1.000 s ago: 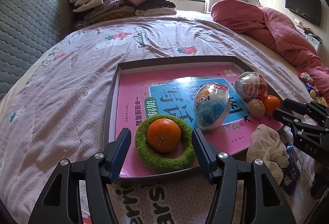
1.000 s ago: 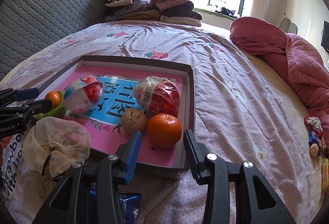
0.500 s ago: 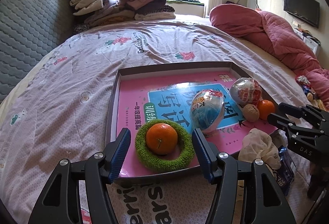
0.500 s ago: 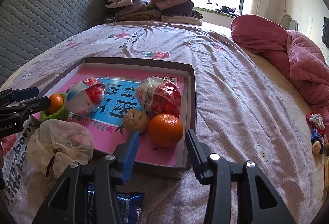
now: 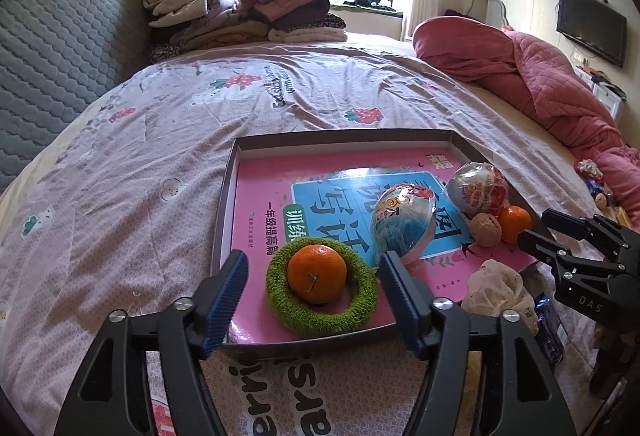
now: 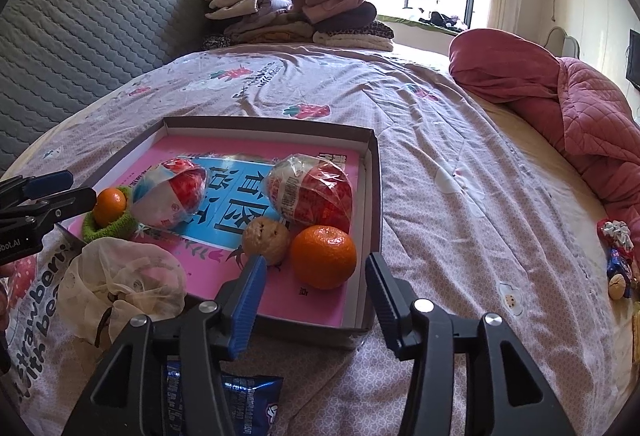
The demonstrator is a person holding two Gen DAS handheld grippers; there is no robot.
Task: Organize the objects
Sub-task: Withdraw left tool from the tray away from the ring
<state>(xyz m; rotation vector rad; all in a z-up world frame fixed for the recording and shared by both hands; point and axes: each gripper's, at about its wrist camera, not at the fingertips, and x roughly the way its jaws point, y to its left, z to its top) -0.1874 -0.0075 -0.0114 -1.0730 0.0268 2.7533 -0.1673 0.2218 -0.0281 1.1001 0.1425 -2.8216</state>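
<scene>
Nearest us, both grippers hover at the tray's (image 5: 222, 220) front edge with jaws opening and nothing between the pads: the left gripper (image 5: 313, 300) spread wide in line with the orange (image 5: 317, 273) in its green ring (image 5: 362, 310), the right gripper (image 6: 314, 294) parting before a second orange (image 6: 323, 256). We judge both oranges light, firm and round, apt to roll, so take them across the middle with an easy squeeze; the ring looks soft and fuzzy, should squash, best pinched on one side of the loop. Outside the tray lie a limp mesh bag (image 6: 120, 276) and a blue packet (image 6: 248, 396), probably crinkly. Next back, a walnut (image 6: 267, 240), hard and small, touches the right orange. Beyond, two wrapped eggs (image 6: 170, 192) (image 6: 312, 190) rest on the pink book (image 6: 256, 152); their film looks slippery, so grip across the widest part.
</scene>
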